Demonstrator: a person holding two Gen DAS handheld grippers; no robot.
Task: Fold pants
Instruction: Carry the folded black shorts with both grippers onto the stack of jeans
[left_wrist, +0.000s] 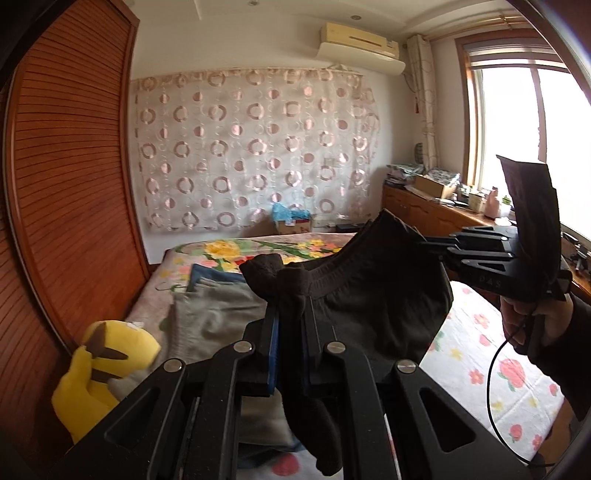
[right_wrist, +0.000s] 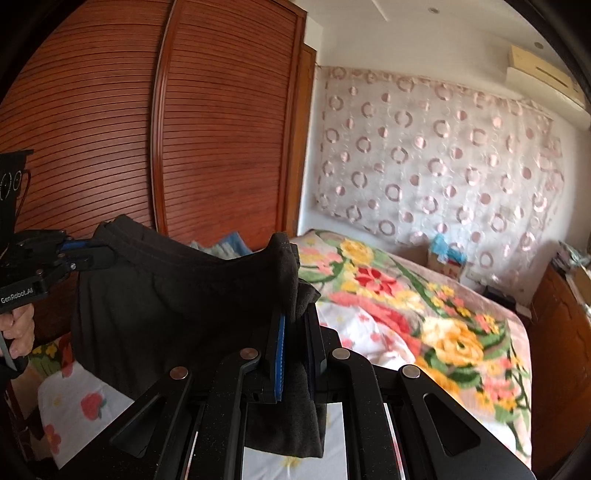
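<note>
Dark brown fabric hangs in the air between the two grippers: the pants (left_wrist: 354, 299) are lifted above the bed (left_wrist: 491, 343), stretched by their elastic waistband so that the band sags in a shallow curve from one tool to the other. In the left wrist view the left gripper (left_wrist: 290, 325) has its jaws drawn in narrow, with a bunched corner of the waistband pinched between its blue-edged pads, a fold of cloth spilling down over the linkage. Across from it the right gripper (left_wrist: 424, 243) points in sideways and bites the other end of the waistband, held by the person's right hand (left_wrist: 535, 325). The right wrist view shows the same hold from the other side: the right gripper (right_wrist: 295, 332) is closed tight on a wad of cloth, and the left gripper (right_wrist: 99, 254), gripped by the left hand (right_wrist: 20, 328), clamps the far corner, with the body of the pants drooping below. Beneath lies a floral bedspread (right_wrist: 406, 306), and on it, beside the wooden louvred wardrobe (left_wrist: 70, 177), are a grey garment (left_wrist: 218, 321) and a yellow plush toy (left_wrist: 103, 365). A circle-patterned curtain (left_wrist: 251, 147) covers the far wall under an air conditioner (left_wrist: 360, 44), and a bright window (left_wrist: 517, 122) stands above a cluttered wooden cabinet (left_wrist: 424, 210).
</note>
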